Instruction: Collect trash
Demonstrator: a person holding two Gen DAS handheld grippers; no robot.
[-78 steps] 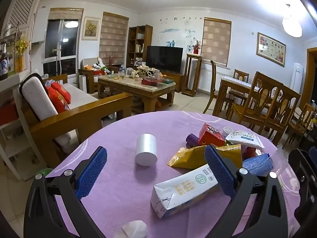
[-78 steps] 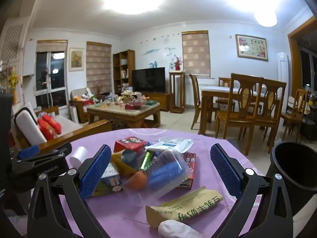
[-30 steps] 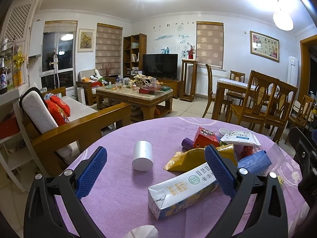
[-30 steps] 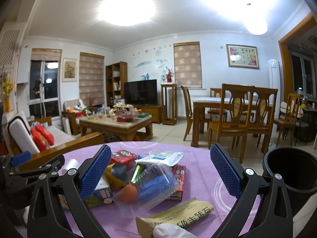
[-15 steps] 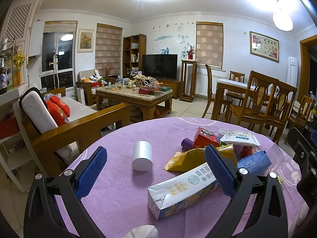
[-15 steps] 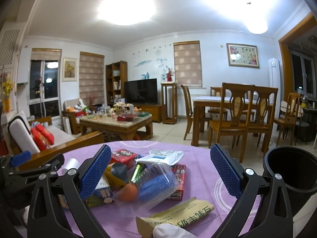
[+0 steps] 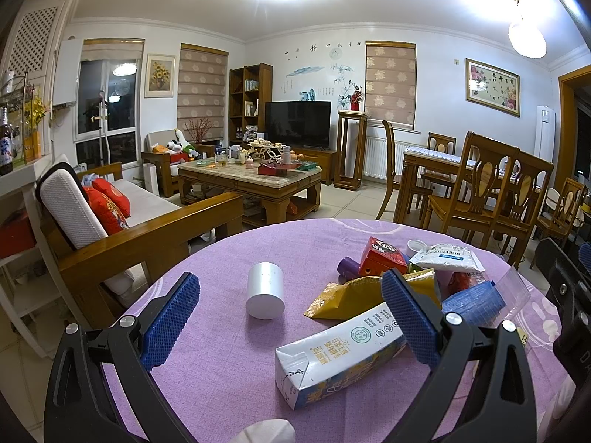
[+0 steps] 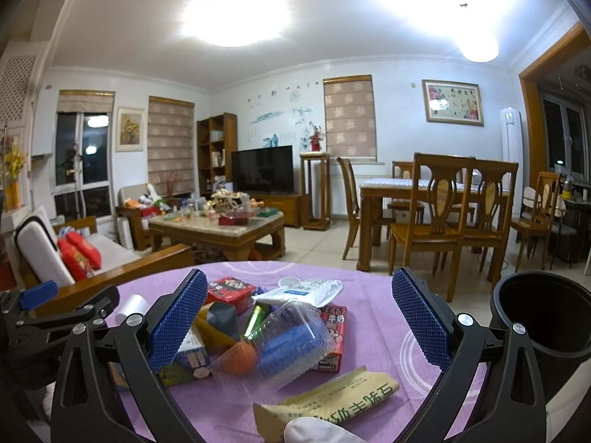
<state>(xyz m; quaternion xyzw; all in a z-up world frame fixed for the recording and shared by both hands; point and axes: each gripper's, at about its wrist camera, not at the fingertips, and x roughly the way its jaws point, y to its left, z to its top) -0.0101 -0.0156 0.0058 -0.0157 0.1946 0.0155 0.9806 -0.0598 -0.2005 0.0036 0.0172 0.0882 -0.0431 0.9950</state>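
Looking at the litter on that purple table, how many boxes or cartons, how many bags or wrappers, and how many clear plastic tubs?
Boxes or cartons: 3 (white milk carton, red cardboard box, flat red box)
Bags or wrappers: 3 (gold foil bag, white plastic pouch, yellow paper wrapper)
Clear plastic tubs: 1 (clear plastic tub)
Total: 7

Purple tablecloth is covering the whole round table, with faint white ring patterns showing on it. Gripper pads are looking deep blue with a fine mesh texture, on black frames. Milk carton is showing white with green print and a yellow-blue base. Snack bag is glowing gold, the little box red, the cup plain white. Bin is looking solid black.
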